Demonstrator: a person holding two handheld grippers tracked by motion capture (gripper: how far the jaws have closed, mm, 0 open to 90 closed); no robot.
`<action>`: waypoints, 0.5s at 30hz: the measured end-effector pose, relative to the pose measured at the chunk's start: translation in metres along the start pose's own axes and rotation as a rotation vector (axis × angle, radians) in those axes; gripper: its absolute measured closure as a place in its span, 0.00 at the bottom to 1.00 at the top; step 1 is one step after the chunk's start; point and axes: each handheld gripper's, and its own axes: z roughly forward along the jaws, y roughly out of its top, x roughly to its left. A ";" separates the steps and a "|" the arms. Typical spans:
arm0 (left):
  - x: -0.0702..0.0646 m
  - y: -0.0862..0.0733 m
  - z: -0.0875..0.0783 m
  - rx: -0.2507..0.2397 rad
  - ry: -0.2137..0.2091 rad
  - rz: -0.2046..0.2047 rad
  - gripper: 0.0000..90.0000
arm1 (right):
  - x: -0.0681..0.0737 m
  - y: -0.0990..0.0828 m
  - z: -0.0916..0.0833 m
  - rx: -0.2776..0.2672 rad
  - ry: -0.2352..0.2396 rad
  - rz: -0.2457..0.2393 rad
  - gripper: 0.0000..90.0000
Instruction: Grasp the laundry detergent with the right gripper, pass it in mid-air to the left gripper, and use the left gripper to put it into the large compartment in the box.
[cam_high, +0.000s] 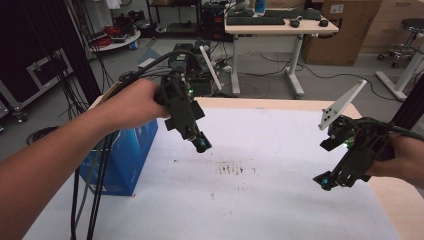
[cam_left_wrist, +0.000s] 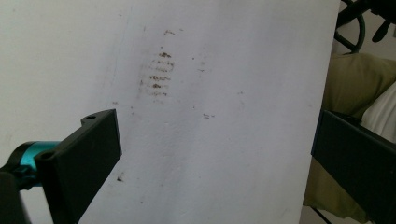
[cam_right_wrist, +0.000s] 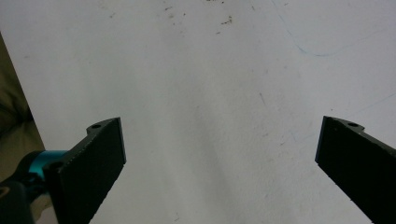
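- In the high view the left gripper (cam_high: 201, 145) hangs above the white sheet (cam_high: 280, 200), nose tilted down toward the middle of the table; its jaws cannot be made out there, as the body hides them.
- The left hand (cam_high: 132, 102) wraps the gripper's rear, and the forearm is cut off by the bottom left edge.
- The right gripper (cam_high: 327, 181) is held over the right part of the sheet, angled down and inward; the right hand (cam_high: 402, 160) is cut off by the right edge, and the jaws are too dark and small to read.
- The left gripper view settles it: the left gripper (cam_left_wrist: 212, 154) has its two black jaws set wide apart with nothing between them, only the sheet below.
- The right gripper view does the same for the right gripper (cam_right_wrist: 222, 154): jaws wide apart, nothing held.
- The cluster of brown smudges (cam_high: 231, 168) sits near the middle of the sheet; in the left gripper view the smudges (cam_left_wrist: 159, 74) resolve into short stacked streaks.
- The right gripper view shows faint thin blue lines (cam_right_wrist: 308, 51) on the sheet, which the high view does not resolve.
- A blue box (cam_high: 125, 155) stands at the table's left edge, partly hidden behind the left forearm and black cables (cam_high: 97, 190).
- The left gripper view shows olive cloth (cam_left_wrist: 355, 79) past the sheet's edge; what it belongs to is unclear.
- No task object is named, and nothing lies between the grippers but the marked sheet.
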 end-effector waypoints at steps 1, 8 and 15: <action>0.000 0.001 0.001 0.004 -0.005 0.008 0.02 | -0.001 0.000 0.000 0.000 0.001 0.001 0.01; 0.000 0.004 0.015 0.019 -0.026 0.030 0.02 | -0.003 0.001 0.003 0.001 0.002 0.001 0.01; -0.002 0.002 0.028 0.051 -0.043 0.055 0.02 | -0.002 0.004 0.006 0.008 0.005 0.000 0.01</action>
